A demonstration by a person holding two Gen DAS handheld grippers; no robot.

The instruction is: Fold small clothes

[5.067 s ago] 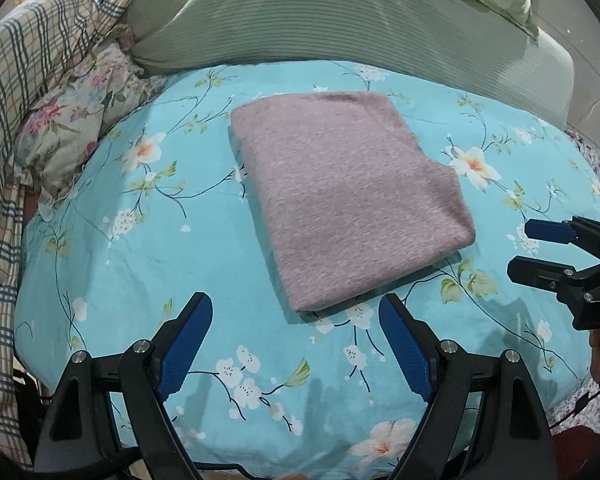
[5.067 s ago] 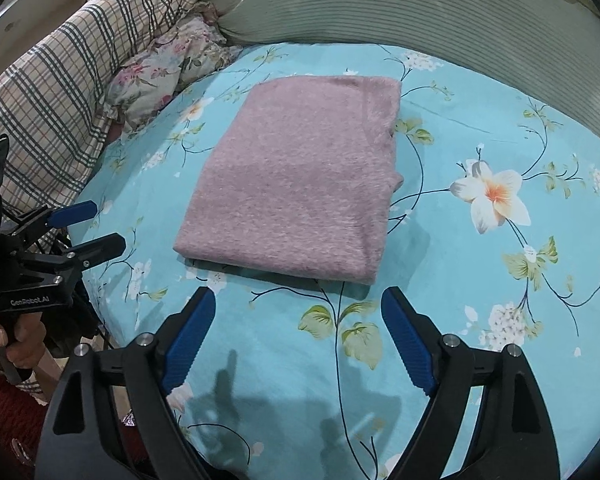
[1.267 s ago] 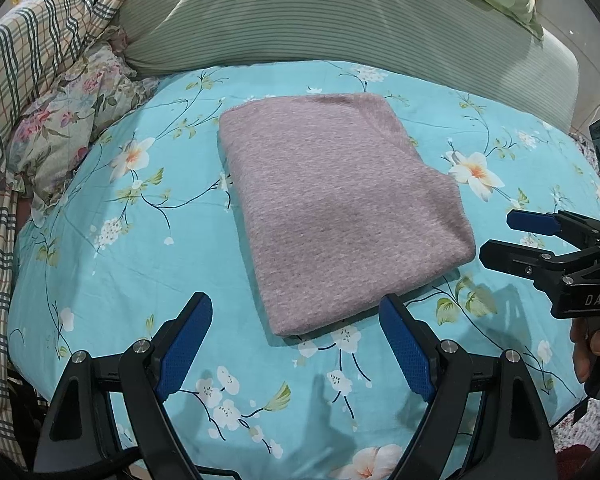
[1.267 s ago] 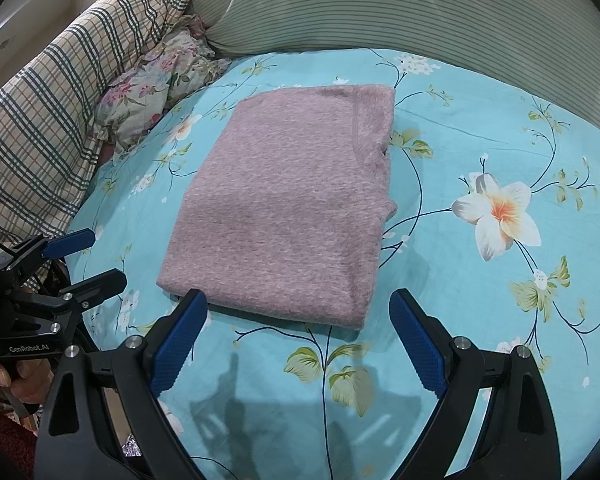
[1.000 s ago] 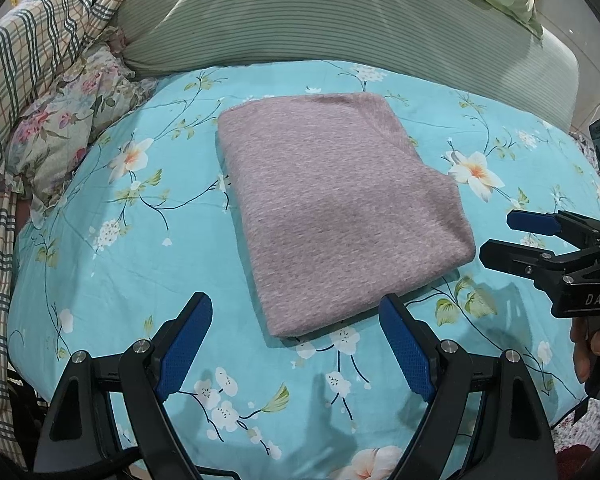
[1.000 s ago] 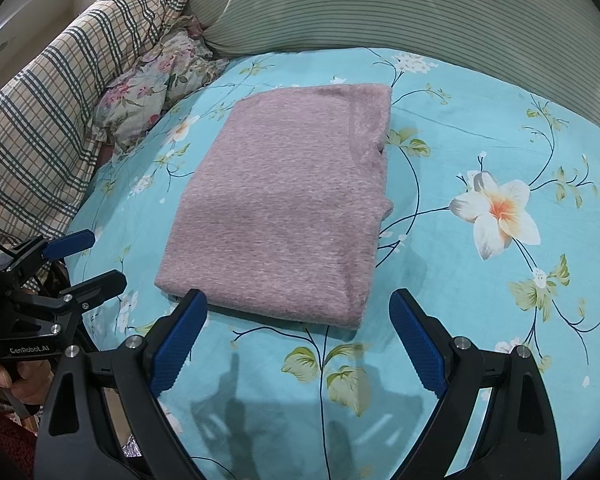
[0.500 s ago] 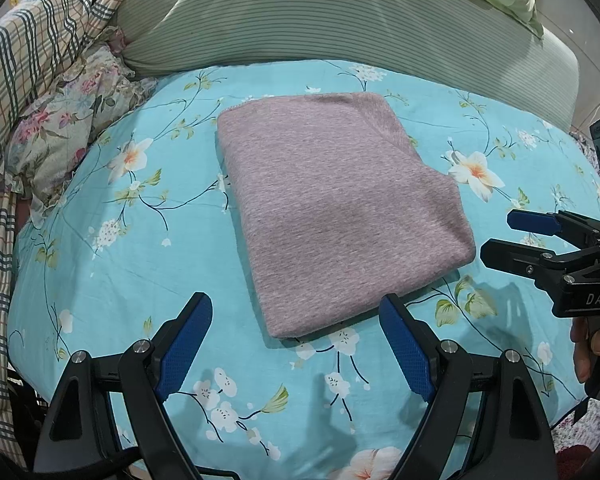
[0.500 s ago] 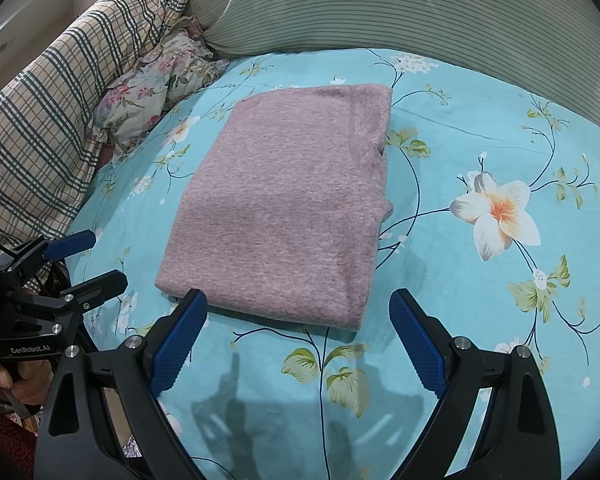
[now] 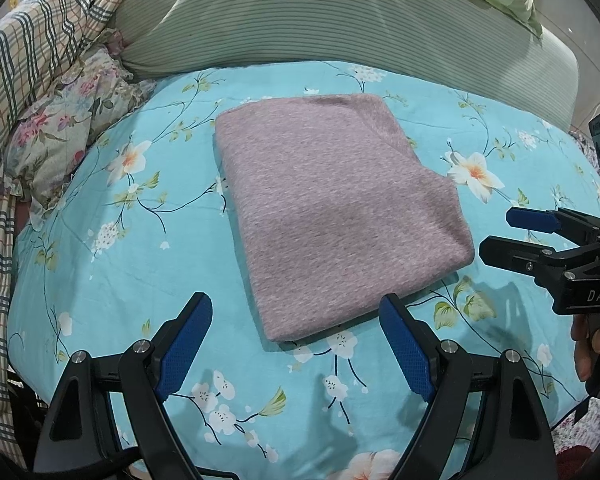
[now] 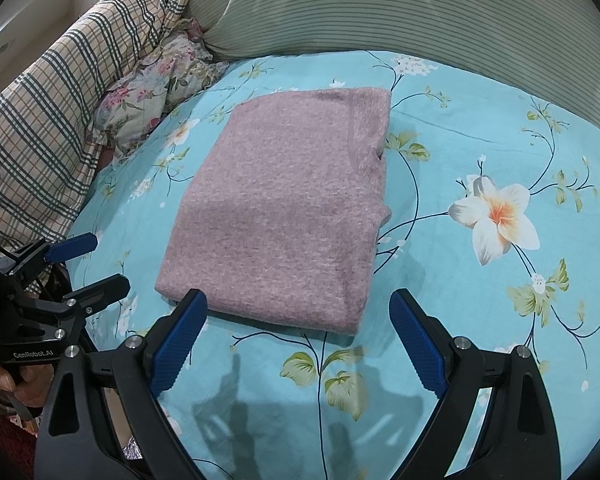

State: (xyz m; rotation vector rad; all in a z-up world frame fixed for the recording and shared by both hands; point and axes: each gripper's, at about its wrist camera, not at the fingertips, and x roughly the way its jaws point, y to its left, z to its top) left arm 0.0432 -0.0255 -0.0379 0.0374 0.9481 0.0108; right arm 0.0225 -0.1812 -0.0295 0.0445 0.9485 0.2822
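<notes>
Left wrist view: left claw [image 9: 296, 344] hangs released, jaws wide, nothing between the pads. The mauve knit garment [image 9: 336, 208] lies already folded into a rectangle on the turquoise floral bedsheet [image 9: 112, 264], its near corner just ahead of the gap between the jaws. Right claw [image 9: 500, 236] comes in from the right edge, also spread and empty, tips just beside the garment's right corner but not touching. Striped bolster [image 9: 300, 12] behind it, plaid quilt [image 9: 16, 60] and floral pillow [image 9: 64, 132] off to the left.

Risks from here, as I judge it:
- Fold looks done. Any further grab at that near corner probably peels only the top layer and opens the stack.
- Soft mattress: pressing down to pinch would likely catch the sheet along with the knit.

Right wrist view: right claw [image 10: 298, 344] released, its left pad overlapping the garment's [image 10: 284, 216] near-left edge in the picture; contact can't be confirmed. Left claw [image 10: 88, 262] sits at the left edge, parted, clear of the cloth. Right side of the garment shows a stepped, uneven edge.

Risks:
- Closing now would bite that front edge and drag the fold askew.
- Fuzzy knit may snag on the textured pads on withdrawal.
</notes>
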